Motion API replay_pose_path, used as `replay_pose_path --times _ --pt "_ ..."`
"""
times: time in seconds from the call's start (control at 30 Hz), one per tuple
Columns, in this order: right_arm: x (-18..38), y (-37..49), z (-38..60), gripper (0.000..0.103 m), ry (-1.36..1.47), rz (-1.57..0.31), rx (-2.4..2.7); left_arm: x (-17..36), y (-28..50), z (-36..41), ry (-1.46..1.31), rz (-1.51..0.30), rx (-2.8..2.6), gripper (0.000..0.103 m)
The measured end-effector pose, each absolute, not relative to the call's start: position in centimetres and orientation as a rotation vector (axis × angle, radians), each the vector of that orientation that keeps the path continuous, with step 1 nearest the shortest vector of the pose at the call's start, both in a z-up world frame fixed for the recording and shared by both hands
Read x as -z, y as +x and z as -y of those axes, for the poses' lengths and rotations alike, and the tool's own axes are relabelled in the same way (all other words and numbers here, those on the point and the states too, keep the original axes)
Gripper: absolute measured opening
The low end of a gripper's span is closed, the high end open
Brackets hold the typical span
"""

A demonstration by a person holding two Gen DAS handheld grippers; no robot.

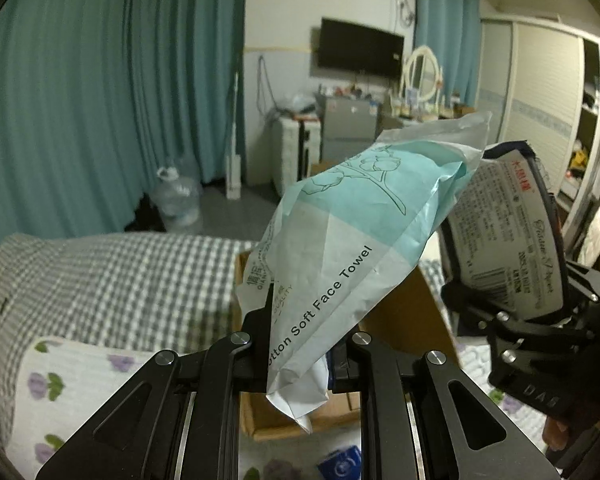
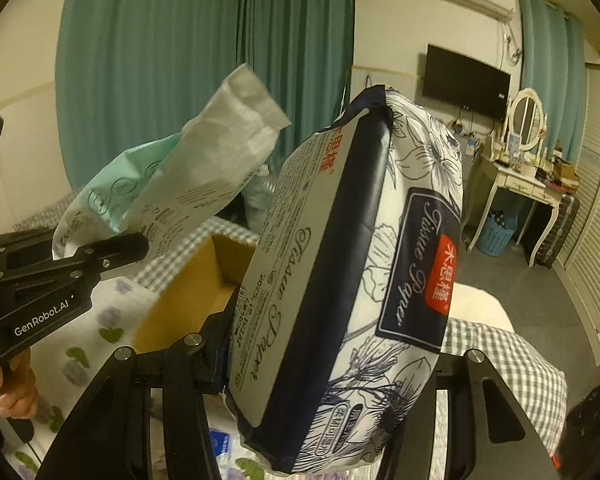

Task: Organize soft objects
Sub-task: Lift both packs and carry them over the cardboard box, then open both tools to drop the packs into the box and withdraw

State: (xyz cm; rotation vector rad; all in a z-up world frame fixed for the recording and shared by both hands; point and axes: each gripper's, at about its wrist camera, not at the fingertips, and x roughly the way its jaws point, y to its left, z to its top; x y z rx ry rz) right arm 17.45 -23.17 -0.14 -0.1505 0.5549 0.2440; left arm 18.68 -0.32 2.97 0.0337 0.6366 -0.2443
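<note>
My left gripper [image 1: 300,352] is shut on a teal and white face towel pack [image 1: 352,232] and holds it up above a cardboard box [image 1: 404,312]. The pack also shows in the right wrist view [image 2: 172,184], with the left gripper [image 2: 100,256] at the left. My right gripper [image 2: 332,376] is shut on a navy and white floral tissue paper pack [image 2: 360,272], held up over the box [image 2: 192,296]. In the left wrist view the tissue pack [image 1: 504,232] and right gripper [image 1: 532,332] are at the right, close beside the face towel pack.
The box stands on a bed with a grey checked sheet [image 1: 112,272] and a floral cloth [image 1: 68,392]. A small blue packet [image 1: 340,464] lies by the box. Teal curtains [image 1: 100,100], a water jug [image 1: 178,200], a TV [image 1: 360,48] and a dressing table [image 2: 520,176] lie beyond.
</note>
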Motion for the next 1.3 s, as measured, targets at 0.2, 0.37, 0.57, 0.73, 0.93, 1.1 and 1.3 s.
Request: replay_pose_path --times 0.2,0.37,0.57,0.73,0.93,1.1,1.3 --pt "4.9 21.8 22.6 0.051 -0.184 -0.667 -0.267 0.5 21.2 2.2 0.092 -0.728 0.265 0.016" --pt "8.6 23.8 22.1 0.051 -0.22 -0.759 -0.28 2.4 22.5 3.3 0.106 -0.802 0.259 0.016" --pt "10.8 24.9 22.3 0.052 -0.246 -0.818 -0.289 4.6 23.7 3.5 0.089 -0.911 0.254 0.016" --pt "12.1 25.6 22.1 0.054 -0.268 -0.852 -0.298 4.9 23.3 3.8 0.087 -0.932 0.253 0.018" --pt "11.2 25.5 22.5 0.082 -0.282 -0.809 -0.278 3.7 22.8 3.4 0.023 -0.947 0.262 0.019" --pt "8.5 24.0 22.8 0.082 -0.25 -0.748 -0.26 1.5 21.5 1.9 -0.038 -0.937 0.273 0.019" --pt "4.4 21.0 23.0 0.083 -0.229 -0.668 -0.234 -2.0 19.0 1.4 -0.003 -0.872 0.255 0.043"
